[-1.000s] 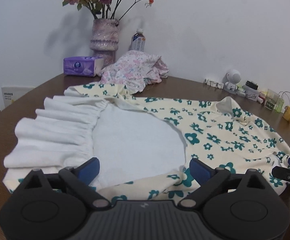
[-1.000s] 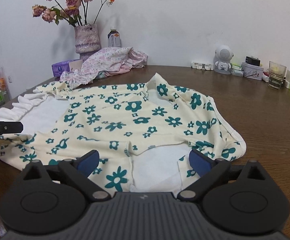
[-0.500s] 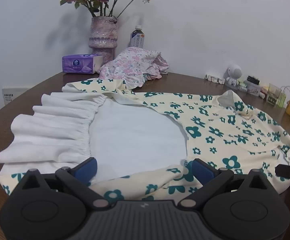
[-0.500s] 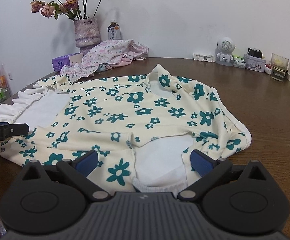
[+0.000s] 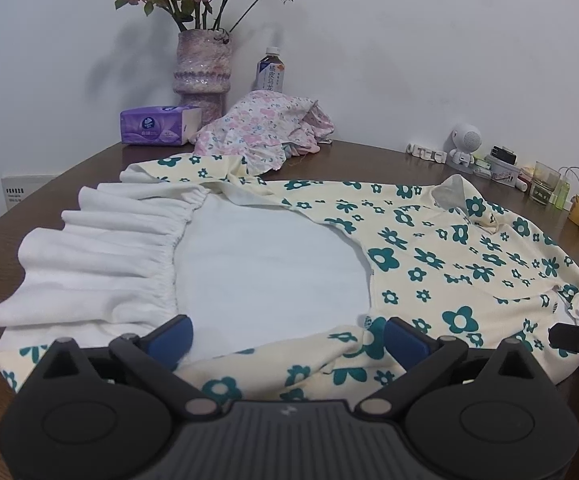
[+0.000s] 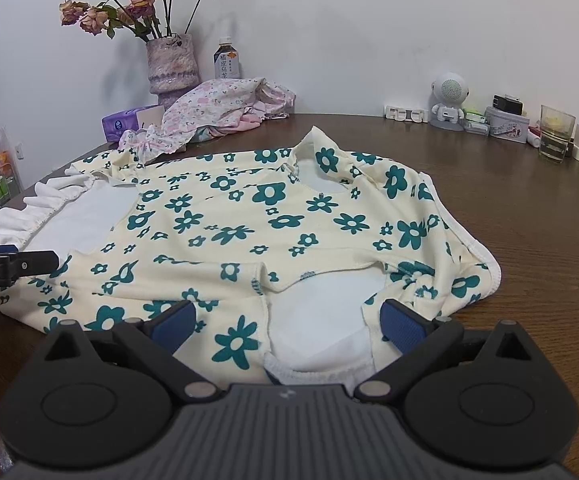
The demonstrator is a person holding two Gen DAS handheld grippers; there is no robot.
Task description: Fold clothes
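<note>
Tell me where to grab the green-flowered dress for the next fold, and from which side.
Grip the flowered dress at its near edge, probably: left gripper by the white ruffle hem, right gripper by the near sleeve opening. It lies flat with this edge right before both open grippers, so come in low from the near side.

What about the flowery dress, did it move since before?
No. The flowery dress stayed put: its collar still lies just in front of the white toy robot.
</note>
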